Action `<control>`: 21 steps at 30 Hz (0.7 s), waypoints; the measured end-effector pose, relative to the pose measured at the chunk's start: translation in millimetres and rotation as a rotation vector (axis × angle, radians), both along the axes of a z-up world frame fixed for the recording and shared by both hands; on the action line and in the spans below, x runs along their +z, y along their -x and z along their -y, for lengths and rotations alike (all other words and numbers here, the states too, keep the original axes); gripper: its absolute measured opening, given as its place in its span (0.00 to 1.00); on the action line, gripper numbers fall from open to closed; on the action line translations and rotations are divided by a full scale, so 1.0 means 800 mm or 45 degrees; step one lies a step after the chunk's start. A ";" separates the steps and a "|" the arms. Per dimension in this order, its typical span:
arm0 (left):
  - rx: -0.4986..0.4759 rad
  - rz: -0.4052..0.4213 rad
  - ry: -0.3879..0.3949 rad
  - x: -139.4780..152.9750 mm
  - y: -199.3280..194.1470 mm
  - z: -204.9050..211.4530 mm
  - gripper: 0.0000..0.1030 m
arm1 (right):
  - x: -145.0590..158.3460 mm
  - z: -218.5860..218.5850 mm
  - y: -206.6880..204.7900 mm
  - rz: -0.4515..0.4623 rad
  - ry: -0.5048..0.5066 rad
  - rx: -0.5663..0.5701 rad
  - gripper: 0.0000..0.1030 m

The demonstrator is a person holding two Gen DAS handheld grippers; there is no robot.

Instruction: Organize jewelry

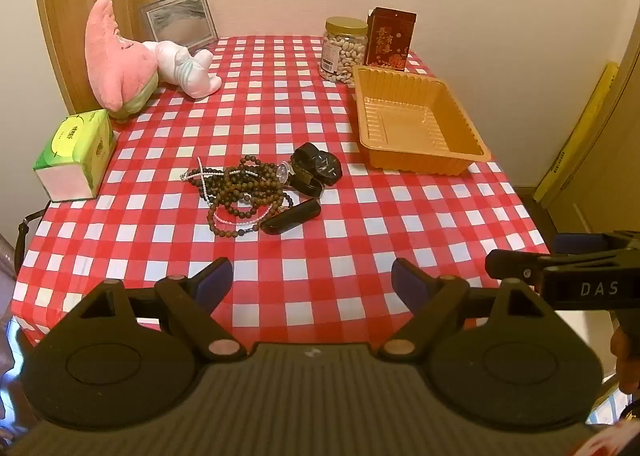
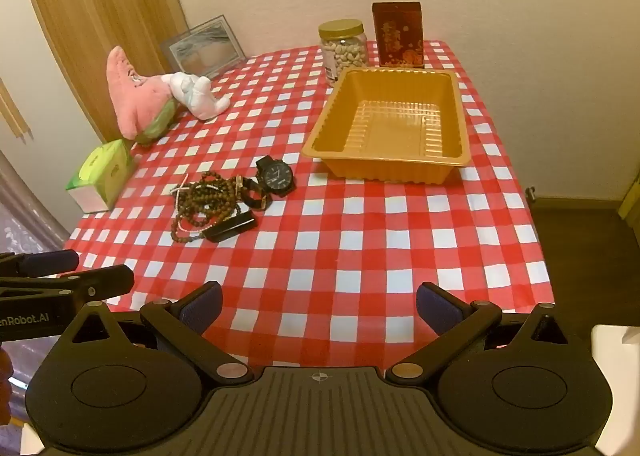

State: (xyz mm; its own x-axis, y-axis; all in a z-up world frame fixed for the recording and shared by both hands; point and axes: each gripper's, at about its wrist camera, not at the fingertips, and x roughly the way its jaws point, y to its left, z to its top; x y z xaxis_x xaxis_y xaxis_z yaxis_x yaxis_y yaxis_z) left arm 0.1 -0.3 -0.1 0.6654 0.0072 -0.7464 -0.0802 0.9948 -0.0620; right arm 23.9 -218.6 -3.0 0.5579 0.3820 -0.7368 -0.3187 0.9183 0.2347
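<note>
Both tongs hang at the near edge of the worktop, angled down, nothing gripped: left tongs spread wide w/ only checked cloth between the pads, right tongs likewise wide apart & empty. The jewelry sits mid-frame left of centre in the left wrist view: a tangled heap of brown bead strands w/ a thin white bead string threaded through, a small silver-faced watch buried at its right edge, a black watch touching the heap's upper right, and a dark oblong case lying against its lower right. The gold tray stands empty, upper right of the heap, apart from it. Main risk, as I judge it: the strands are knotted together, so pinching one will prob. drag the whole clump, incl. the thin white string & the small watch, and bits could drop off mid-carry onto the cloth or over the edge. Wide pads may also close on loose beads & slip, or snag the cloth & pull it, shifting everything. The tray looks light; a strand hooked over its rim could tip or slide it toward the nut jar & red box right behind. Also both tongs are close together at the bottom right of the left view, so a collision is poss. if both go for the heap at once.
</note>
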 end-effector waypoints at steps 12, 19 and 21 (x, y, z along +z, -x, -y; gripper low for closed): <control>0.002 0.000 0.004 0.000 0.000 0.000 0.83 | 0.001 -0.001 -0.001 0.003 -0.003 0.002 1.00; 0.001 -0.003 0.006 0.000 0.000 0.000 0.83 | 0.001 -0.002 -0.002 0.003 -0.005 0.003 1.00; 0.001 -0.002 0.006 0.000 0.000 0.000 0.83 | 0.001 -0.002 -0.002 0.003 -0.004 0.002 1.00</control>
